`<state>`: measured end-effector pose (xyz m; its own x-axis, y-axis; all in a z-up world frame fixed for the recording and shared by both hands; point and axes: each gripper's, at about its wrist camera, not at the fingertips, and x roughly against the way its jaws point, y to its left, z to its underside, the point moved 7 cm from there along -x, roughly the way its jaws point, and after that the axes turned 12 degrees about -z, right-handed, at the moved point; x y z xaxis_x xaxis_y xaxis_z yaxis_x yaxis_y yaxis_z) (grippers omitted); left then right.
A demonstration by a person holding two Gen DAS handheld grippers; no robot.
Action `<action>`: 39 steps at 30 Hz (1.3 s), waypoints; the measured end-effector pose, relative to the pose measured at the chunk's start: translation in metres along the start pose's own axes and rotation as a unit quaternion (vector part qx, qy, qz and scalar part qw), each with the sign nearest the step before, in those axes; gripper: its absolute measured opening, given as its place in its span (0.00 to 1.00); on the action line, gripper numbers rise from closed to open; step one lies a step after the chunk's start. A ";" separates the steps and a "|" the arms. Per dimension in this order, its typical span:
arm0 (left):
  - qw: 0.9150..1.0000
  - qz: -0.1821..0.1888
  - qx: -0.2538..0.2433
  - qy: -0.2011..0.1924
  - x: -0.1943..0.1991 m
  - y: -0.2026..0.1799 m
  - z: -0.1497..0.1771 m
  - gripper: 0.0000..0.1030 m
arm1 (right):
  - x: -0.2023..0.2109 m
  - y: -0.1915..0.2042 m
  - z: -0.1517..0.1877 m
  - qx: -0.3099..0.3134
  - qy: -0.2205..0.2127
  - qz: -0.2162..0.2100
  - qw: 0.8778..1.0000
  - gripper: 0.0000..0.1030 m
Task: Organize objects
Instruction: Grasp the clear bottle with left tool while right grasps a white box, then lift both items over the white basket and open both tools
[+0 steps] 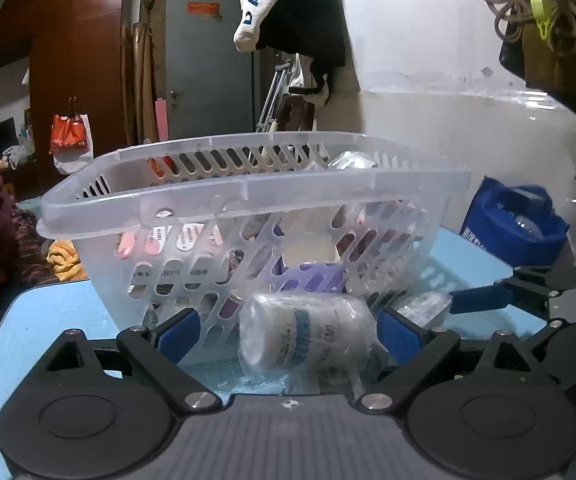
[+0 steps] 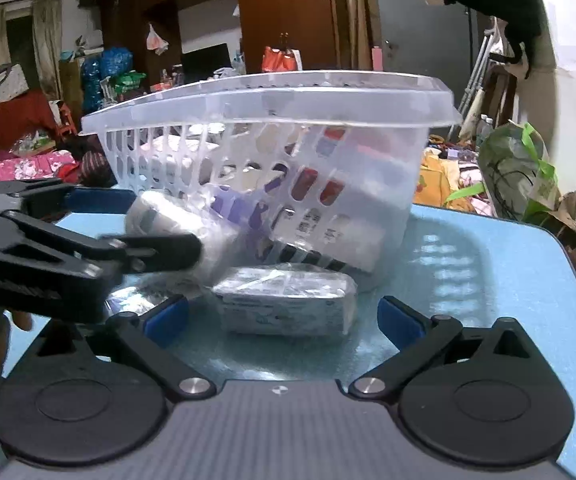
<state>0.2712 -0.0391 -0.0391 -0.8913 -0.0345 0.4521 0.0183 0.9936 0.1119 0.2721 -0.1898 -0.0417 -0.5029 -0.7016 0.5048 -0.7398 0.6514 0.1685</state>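
Note:
A clear slotted plastic basket [image 1: 247,196] holding several packets stands on the light blue table [image 1: 59,312]; it also shows in the right wrist view [image 2: 288,120]. A plastic-wrapped white roll [image 1: 304,332] lies on the table against the basket, between the open fingers of my left gripper [image 1: 290,332]. The roll touches the right pad and stands apart from the left. In the right wrist view the roll [image 2: 175,216] sits by the left gripper's fingers [image 2: 159,250]. A wrapped flat packet [image 2: 288,300] lies between the open fingers of my right gripper [image 2: 283,316], untouched.
A blue bag [image 1: 516,224] stands at the table's far right edge. A green-tied plastic bag [image 2: 516,168] sits beyond the table's right side. Clothes hang on the wall [image 1: 296,12]. The room behind is cluttered with cabinets and bedding.

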 end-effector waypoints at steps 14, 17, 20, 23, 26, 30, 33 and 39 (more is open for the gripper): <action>0.998 0.013 0.010 -0.059 0.024 0.002 0.000 0.70 | 0.005 -0.004 -0.003 -0.011 -0.012 -0.014 1.000 0.76; 0.996 0.014 0.038 -0.075 0.033 0.014 0.003 0.70 | 0.009 -0.004 -0.004 -0.010 -0.022 -0.012 1.000 0.76; 0.994 0.012 0.062 -0.087 0.038 0.028 0.006 0.70 | 0.013 -0.004 -0.004 -0.013 -0.035 -0.017 0.999 0.76; 0.992 0.017 0.084 -0.096 0.042 0.038 0.006 0.70 | 0.019 -0.005 -0.006 -0.020 -0.057 -0.017 0.998 0.76; 0.991 0.019 0.088 -0.100 0.045 0.041 0.007 0.70 | 0.023 -0.007 -0.006 -0.022 -0.069 -0.002 0.997 0.76; 0.990 0.020 0.088 -0.109 0.048 0.041 0.006 0.70 | 0.032 -0.004 -0.006 -0.021 -0.089 0.004 0.996 0.76; 0.989 0.022 0.091 -0.111 0.050 0.043 0.006 0.70 | 0.040 -0.003 -0.005 -0.023 -0.104 -0.003 0.994 0.76; 0.987 0.032 0.102 -0.120 0.056 0.046 0.004 0.69 | 0.053 -0.009 -0.003 -0.039 -0.134 -0.004 0.990 0.76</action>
<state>0.2201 0.0056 -0.0124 -0.9735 0.0304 0.2268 0.0075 0.9949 -0.1011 0.2537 -0.2319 -0.0135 -0.6058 -0.7512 0.2623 -0.7122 0.6589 0.2420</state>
